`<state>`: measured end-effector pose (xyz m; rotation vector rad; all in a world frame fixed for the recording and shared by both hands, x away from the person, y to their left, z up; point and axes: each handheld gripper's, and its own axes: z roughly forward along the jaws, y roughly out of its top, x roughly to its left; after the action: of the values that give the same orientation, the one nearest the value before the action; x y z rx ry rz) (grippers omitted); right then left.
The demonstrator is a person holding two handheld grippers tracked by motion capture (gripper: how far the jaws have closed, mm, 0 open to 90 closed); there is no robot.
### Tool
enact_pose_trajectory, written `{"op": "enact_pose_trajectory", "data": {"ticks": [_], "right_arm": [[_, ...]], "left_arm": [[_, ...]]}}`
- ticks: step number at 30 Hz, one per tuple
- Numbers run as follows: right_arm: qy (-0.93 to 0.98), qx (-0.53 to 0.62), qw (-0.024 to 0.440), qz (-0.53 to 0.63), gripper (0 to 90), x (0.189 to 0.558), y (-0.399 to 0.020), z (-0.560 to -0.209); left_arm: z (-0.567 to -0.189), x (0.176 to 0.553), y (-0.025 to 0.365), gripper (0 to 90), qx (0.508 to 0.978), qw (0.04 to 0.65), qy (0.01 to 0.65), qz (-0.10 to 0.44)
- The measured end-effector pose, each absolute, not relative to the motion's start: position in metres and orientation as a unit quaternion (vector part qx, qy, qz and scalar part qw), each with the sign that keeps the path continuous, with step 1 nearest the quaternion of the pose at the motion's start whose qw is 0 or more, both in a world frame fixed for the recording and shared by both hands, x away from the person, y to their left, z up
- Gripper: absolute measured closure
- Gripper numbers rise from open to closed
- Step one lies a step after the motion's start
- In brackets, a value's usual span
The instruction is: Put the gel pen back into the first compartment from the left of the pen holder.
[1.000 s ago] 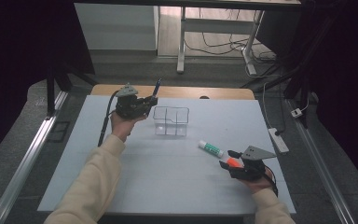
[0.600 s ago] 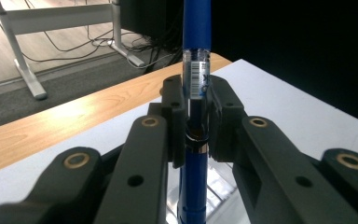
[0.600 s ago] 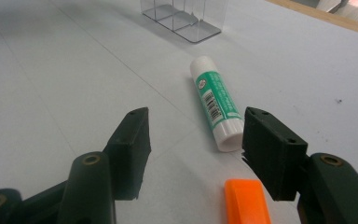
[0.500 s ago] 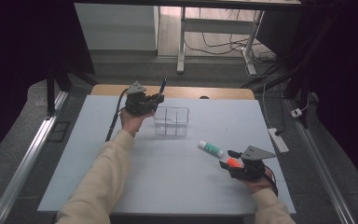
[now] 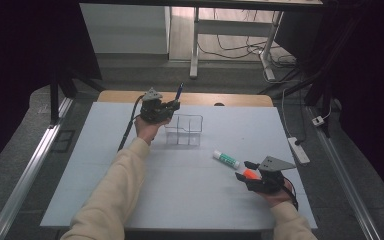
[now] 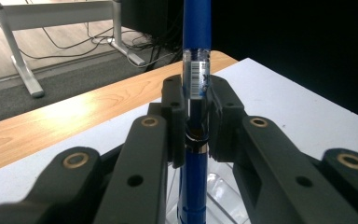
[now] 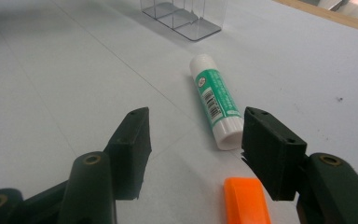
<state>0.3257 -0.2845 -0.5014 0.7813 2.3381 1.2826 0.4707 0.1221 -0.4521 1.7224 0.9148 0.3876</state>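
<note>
Left claw (image 6: 196,116) clenched on upright blue pen (image 6: 196,56); right claw (image 7: 193,140) released, glue stick (image 7: 216,107) ahead.

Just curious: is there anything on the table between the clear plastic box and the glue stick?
No. In the high view, only bare white table lies between the clear box and the glue stick; the right gripper view shows the same.

Blue pen (image 6: 196,56) upright above clear organizer (image 5: 184,130).

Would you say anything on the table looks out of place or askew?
Nothing is spilled or damaged. The glue stick lies on its side on the mat, outside the clear organizer. The left gripper holds the blue pen upright.
</note>
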Motion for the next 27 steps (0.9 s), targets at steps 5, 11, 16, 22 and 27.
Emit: {"op": "enact_pose_trajectory", "data": {"ticks": [5,11,16,22,27], "right_arm": [[0.828,0.276,0.182,0.452,42.3,0.326,-0.284,-0.501],[0.828,0.280,0.181,0.451,43.1,0.326,-0.285,-0.502],[0.827,0.280,0.181,0.452,43.1,0.326,-0.285,-0.501],[0.827,0.279,0.183,0.452,43.0,0.326,-0.284,-0.501],[0.826,0.279,0.185,0.454,42.9,0.326,-0.285,-0.501]], "left_arm": [[-0.456,0.472,0.121,77.8,0.729,0.544,0.384,0.159],[-0.458,0.471,0.118,45.2,0.728,0.531,0.397,0.175],[-0.455,0.468,0.122,37.0,0.735,0.527,0.391,0.173],[-0.453,0.462,0.126,31.9,0.743,0.512,0.395,0.171],[-0.453,0.456,0.132,32.4,0.750,0.506,0.394,0.163]]}}
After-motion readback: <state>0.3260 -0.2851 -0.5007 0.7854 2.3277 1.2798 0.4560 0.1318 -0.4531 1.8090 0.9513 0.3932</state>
